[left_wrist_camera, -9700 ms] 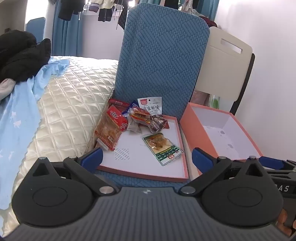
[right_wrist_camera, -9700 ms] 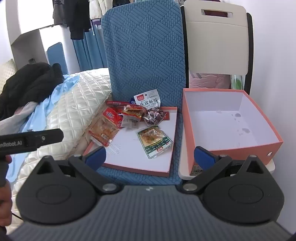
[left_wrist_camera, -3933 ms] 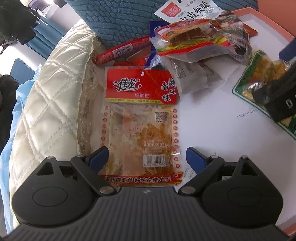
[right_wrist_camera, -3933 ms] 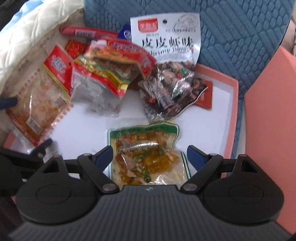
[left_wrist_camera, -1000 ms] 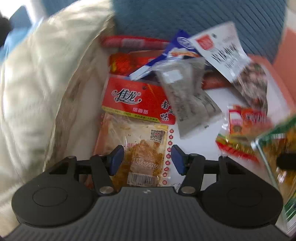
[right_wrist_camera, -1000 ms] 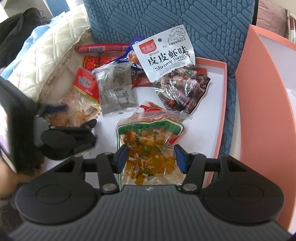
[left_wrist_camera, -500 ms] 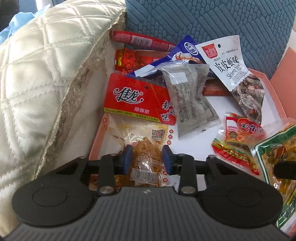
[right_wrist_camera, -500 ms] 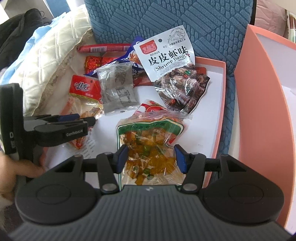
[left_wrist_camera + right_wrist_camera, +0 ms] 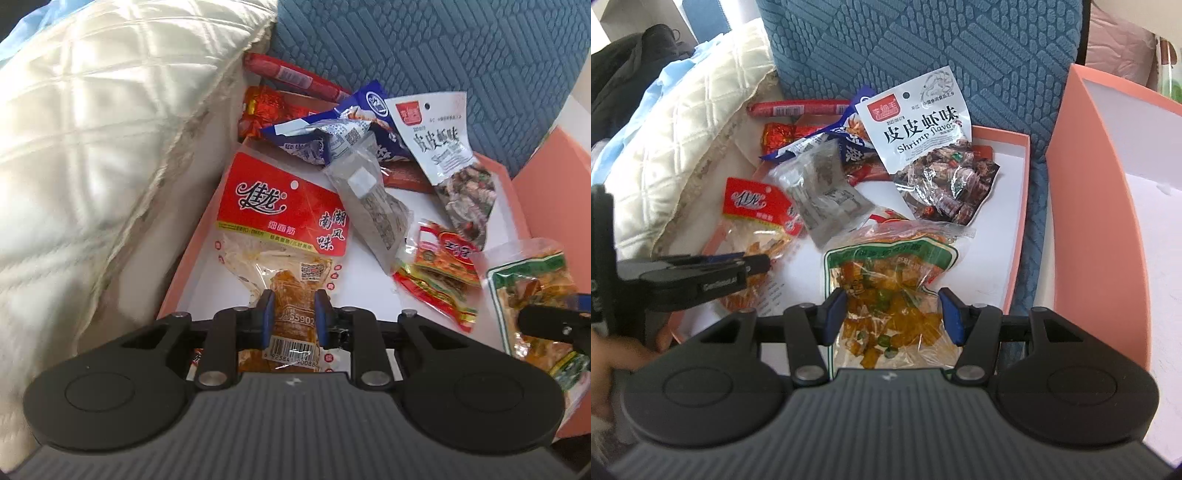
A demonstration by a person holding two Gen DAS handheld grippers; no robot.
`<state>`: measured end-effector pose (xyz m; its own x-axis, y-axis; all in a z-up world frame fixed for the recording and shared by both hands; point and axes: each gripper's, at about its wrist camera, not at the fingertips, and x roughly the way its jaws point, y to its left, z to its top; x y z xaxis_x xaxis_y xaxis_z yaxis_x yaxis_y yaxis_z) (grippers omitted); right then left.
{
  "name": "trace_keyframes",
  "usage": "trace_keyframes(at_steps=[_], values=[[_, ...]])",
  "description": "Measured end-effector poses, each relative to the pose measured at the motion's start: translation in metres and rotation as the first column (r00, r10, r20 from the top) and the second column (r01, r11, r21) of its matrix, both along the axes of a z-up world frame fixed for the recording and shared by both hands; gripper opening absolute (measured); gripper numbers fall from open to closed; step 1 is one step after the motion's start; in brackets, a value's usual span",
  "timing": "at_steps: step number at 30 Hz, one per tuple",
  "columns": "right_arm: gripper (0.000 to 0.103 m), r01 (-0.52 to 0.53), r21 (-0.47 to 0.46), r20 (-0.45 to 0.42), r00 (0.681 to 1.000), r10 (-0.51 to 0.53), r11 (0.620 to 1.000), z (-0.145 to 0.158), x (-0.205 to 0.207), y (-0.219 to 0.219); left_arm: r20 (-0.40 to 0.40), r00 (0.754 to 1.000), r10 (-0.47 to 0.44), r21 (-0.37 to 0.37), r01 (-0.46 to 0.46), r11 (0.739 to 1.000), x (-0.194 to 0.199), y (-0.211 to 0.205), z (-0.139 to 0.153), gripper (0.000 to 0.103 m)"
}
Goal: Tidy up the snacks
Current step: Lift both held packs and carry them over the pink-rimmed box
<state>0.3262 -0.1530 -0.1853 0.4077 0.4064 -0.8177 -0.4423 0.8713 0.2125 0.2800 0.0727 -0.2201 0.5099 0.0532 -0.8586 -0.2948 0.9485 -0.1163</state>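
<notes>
The red-topped snack pouch (image 9: 286, 236) lies at the near left of the pink-rimmed lid (image 9: 173, 291), its lower end bunched between the left gripper (image 9: 291, 314)'s blue pads as the jaws are closing on it. The right gripper (image 9: 892, 314) pinches the green-edged pouch (image 9: 890, 273), crumpled between its half-spread pads. As a judgement, the slick film could slide out if the left pinch catches only a fold, or the red pouch could drag the grey packet (image 9: 373, 206) resting on its corner. Only the right wrist view shows the deep pink box (image 9: 1097, 206) at far right; the left view shows the pinch itself.
</notes>
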Motion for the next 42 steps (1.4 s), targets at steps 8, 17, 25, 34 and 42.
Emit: trace_keyframes(at_steps=[8, 17, 25, 34, 42], values=[[0.057, 0.033, 0.016, 0.019, 0.999, -0.033, 0.999, 0.014, -0.015, -0.009, 0.055, 0.997, 0.059, -0.063, -0.055, 0.996, -0.026, 0.003, 0.041, 0.025], [0.057, 0.059, 0.053, 0.081, 0.995, -0.063, 0.997, 0.047, -0.035, -0.016, 0.128, 0.991, 0.041, -0.065, -0.033, 0.997, -0.038, -0.010, 0.099, 0.025], [0.057, 0.077, 0.078, 0.141, 0.986, -0.088, 0.994, 0.080, -0.045, -0.027, 0.169, 0.986, 0.005, -0.062, 0.006, 0.998, -0.040, -0.023, 0.143, 0.025], [0.057, 0.091, 0.099, 0.221, 0.969, -0.111, 0.991, 0.118, -0.047, -0.045, 0.247, 0.968, -0.032, -0.063, 0.049, 0.997, -0.034, -0.048, 0.192, 0.025], [0.057, 0.095, 0.115, 0.293, 0.948, -0.125, 0.989, 0.151, -0.044, -0.066, 0.317, 0.946, -0.074, -0.067, 0.100, 0.993, -0.021, -0.089, 0.227, 0.025]])
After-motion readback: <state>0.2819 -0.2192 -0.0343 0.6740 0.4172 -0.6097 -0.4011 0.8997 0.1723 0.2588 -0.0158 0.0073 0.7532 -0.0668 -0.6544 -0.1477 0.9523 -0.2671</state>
